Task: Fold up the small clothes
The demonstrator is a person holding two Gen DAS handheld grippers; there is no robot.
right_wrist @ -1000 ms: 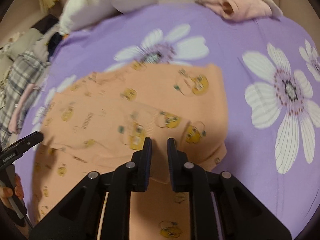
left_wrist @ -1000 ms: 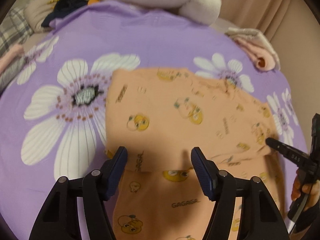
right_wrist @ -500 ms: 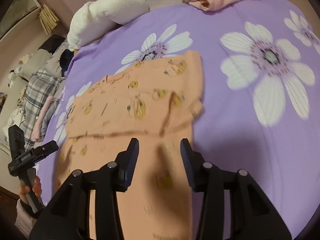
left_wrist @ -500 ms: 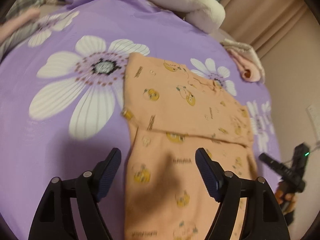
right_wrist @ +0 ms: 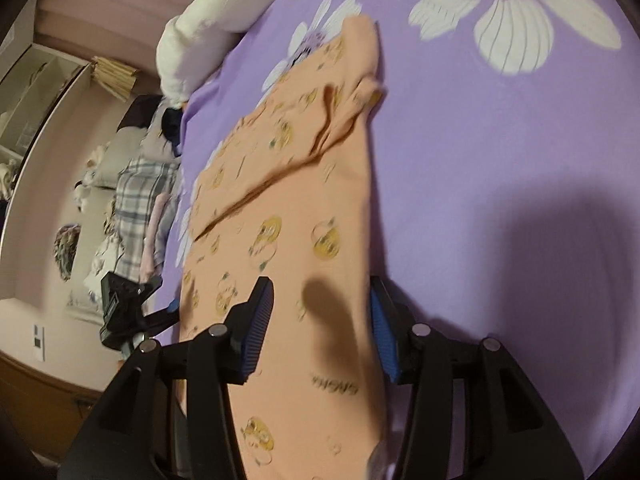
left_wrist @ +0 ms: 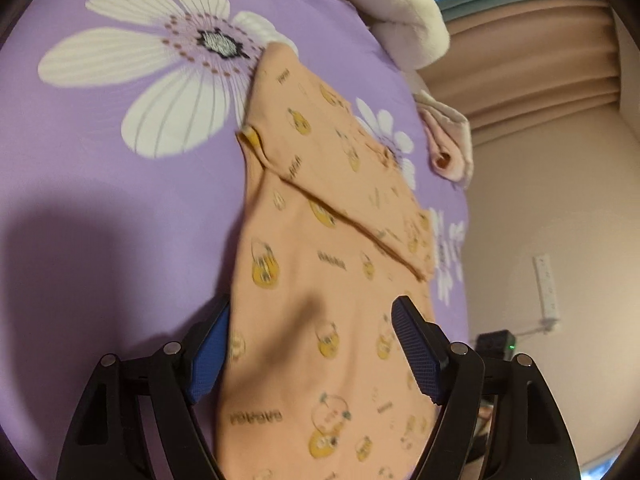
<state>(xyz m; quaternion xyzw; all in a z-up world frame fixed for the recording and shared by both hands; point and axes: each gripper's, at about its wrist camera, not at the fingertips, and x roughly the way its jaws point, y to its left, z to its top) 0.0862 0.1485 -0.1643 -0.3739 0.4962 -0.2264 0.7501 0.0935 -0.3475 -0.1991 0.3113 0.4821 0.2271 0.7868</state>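
On the purple flowered bed [left_wrist: 100, 200] my left gripper [left_wrist: 308, 348] tilts down, fingers spread over the peach shirt [left_wrist: 320, 280]; my right gripper [right_wrist: 320, 324] is opening above it, pinching nothing.

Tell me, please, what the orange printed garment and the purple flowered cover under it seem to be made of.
The orange printed garment: probably soft matte cotton knit; it drapes limply and creases softly at the fold. The purple flowered cover: likely smooth woven fabric, matte, with a flat printed pattern. Neither fibre is certain.

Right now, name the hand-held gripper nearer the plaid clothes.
Left. The left hand-held gripper is near the plaid clothes; the right hand-held gripper, jaws opening around the orange shirt, sits farther across.
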